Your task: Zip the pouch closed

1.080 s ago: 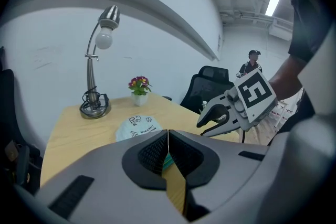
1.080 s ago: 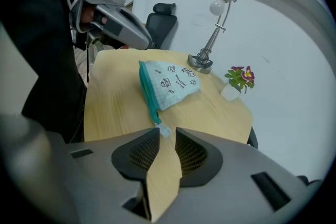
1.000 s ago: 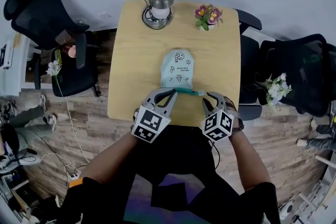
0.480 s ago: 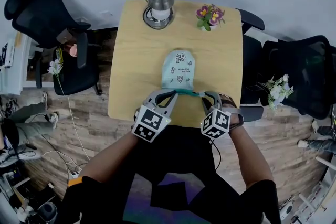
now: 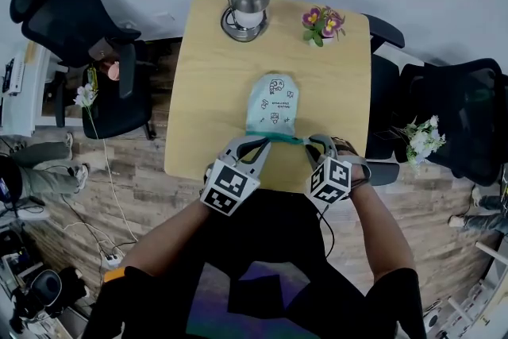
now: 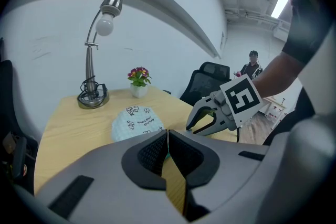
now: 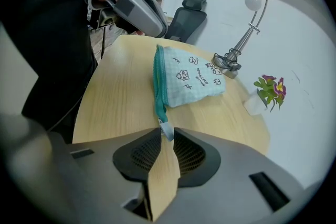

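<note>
A pale blue printed pouch point(image 5: 270, 103) lies on the wooden table point(image 5: 206, 83), its teal zipper point(image 5: 283, 140) along the near edge. My left gripper point(image 5: 258, 144) is shut on the zipper's left end, and a sliver of teal shows between its pads point(image 6: 167, 136). At the zipper's right end my right gripper point(image 5: 310, 144) is shut on the small pale zipper pull point(image 7: 166, 130). In the right gripper view the teal zipper point(image 7: 158, 86) runs from the pull along the pouch point(image 7: 191, 78) to the left gripper point(image 7: 160, 34). The right gripper point(image 6: 197, 126) also shows in the left gripper view.
A metal desk lamp point(image 5: 246, 0) and a small flower pot point(image 5: 321, 21) stand at the table's far edge. Black office chairs point(image 5: 79, 20) point(image 5: 452, 115) flank the table. A person point(image 6: 253, 65) stands far off in the room.
My right gripper has rolled a little at the wrist, its marker cube turning. The pouch and the left gripper have kept their places.
</note>
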Action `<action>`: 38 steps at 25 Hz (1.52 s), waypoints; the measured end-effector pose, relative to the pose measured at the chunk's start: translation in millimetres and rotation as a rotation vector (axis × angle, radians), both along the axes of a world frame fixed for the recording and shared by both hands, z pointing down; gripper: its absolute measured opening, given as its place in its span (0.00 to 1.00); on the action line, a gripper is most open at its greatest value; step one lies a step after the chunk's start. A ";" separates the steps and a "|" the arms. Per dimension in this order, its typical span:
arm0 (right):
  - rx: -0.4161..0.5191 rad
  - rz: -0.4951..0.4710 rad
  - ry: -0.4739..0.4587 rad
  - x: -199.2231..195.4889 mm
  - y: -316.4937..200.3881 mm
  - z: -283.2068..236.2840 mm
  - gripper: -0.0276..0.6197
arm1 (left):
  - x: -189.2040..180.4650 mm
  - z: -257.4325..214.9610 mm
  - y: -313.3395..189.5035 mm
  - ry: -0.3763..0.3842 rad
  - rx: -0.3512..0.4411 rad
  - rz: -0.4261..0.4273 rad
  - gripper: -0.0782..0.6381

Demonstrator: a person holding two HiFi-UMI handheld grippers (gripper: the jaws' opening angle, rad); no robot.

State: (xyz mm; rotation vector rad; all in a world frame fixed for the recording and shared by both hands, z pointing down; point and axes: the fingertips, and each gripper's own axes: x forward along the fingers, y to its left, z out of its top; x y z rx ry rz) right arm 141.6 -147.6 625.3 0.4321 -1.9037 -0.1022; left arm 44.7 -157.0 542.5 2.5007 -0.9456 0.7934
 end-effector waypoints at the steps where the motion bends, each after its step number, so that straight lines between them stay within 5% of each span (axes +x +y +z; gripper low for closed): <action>1: -0.007 -0.004 -0.003 -0.6 -0.3 0.6 0.18 | 0.0 0.1 0.6 -0.001 0.000 0.000 0.12; 10: -0.087 -0.015 -0.021 -5.1 2.2 2.3 0.08 | -2.4 -1.3 2.8 -0.011 0.011 -0.013 0.12; 19: -0.426 0.177 -0.283 -28.2 17.3 -35.2 0.07 | -4.4 -13.6 -0.9 0.008 0.052 -0.020 0.12; 35: -0.517 0.318 -0.531 -76.6 2.5 -148.8 0.07 | -10.2 -83.8 9.6 0.063 0.206 0.087 0.13; 38: -0.520 0.319 -0.572 -85.4 2.8 -167.2 0.07 | -10.8 -88.3 12.8 0.035 0.224 0.118 0.20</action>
